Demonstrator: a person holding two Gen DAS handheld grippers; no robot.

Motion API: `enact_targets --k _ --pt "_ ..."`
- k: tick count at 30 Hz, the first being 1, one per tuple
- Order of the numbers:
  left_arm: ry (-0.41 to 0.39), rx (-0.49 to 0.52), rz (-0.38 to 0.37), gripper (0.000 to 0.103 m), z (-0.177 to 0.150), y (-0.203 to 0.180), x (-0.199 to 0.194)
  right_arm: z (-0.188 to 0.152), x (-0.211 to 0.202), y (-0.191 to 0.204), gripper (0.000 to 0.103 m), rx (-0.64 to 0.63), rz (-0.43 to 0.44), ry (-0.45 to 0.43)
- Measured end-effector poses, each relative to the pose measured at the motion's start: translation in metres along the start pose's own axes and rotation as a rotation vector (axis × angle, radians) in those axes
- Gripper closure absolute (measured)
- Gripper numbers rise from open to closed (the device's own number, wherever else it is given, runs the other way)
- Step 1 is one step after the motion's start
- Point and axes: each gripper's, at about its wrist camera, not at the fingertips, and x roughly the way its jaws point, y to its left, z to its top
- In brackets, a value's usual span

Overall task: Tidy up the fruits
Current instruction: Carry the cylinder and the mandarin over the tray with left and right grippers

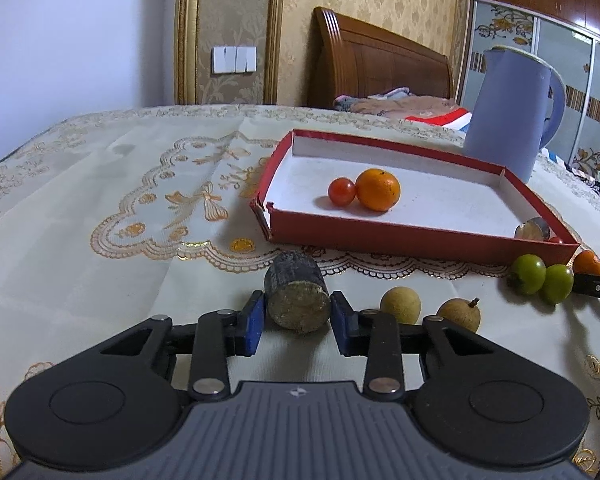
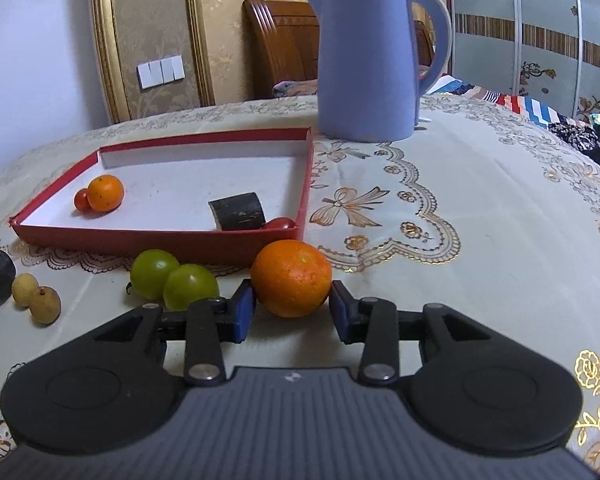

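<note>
A red box lid (image 1: 380, 236) (image 2: 140, 240) with a white inside holds an orange (image 1: 378, 189) (image 2: 105, 193), a cherry tomato (image 1: 341, 191) (image 2: 81, 200), a dark sugarcane piece (image 2: 238, 211) and another tomato (image 2: 279, 223). My left gripper (image 1: 298, 312) stands open around a second sugarcane piece (image 1: 298, 298) lying on the tablecloth; its pads look close to it. My right gripper (image 2: 292, 306) stands open around an orange (image 2: 291, 277) in front of the box. Two green fruits (image 2: 172, 278) (image 1: 540, 278) and two longans (image 1: 428, 308) (image 2: 36, 298) lie on the cloth.
A blue kettle (image 2: 366, 60) (image 1: 508, 116) stands behind the box. The table has an embroidered cream cloth (image 1: 120, 208). A bed and a wardrobe are beyond the table.
</note>
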Motion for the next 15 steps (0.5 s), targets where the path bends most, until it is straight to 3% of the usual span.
enact_targets --k 6,9,15 --pt "-0.026 0.058 0.012 0.07 0.003 -0.011 -0.009 0.009 -0.019 0.003 0.065 -0.022 0.007 -0.07" --pt "-0.047 0.04 0.015 0.071 0.011 -0.012 -0.012 0.015 -0.025 0.007 0.065 -0.04 0.002 -0.102" --pt "-0.073 0.053 0.036 0.072 0.017 -0.014 -0.016 0.018 -0.027 0.01 0.065 -0.037 0.011 -0.116"
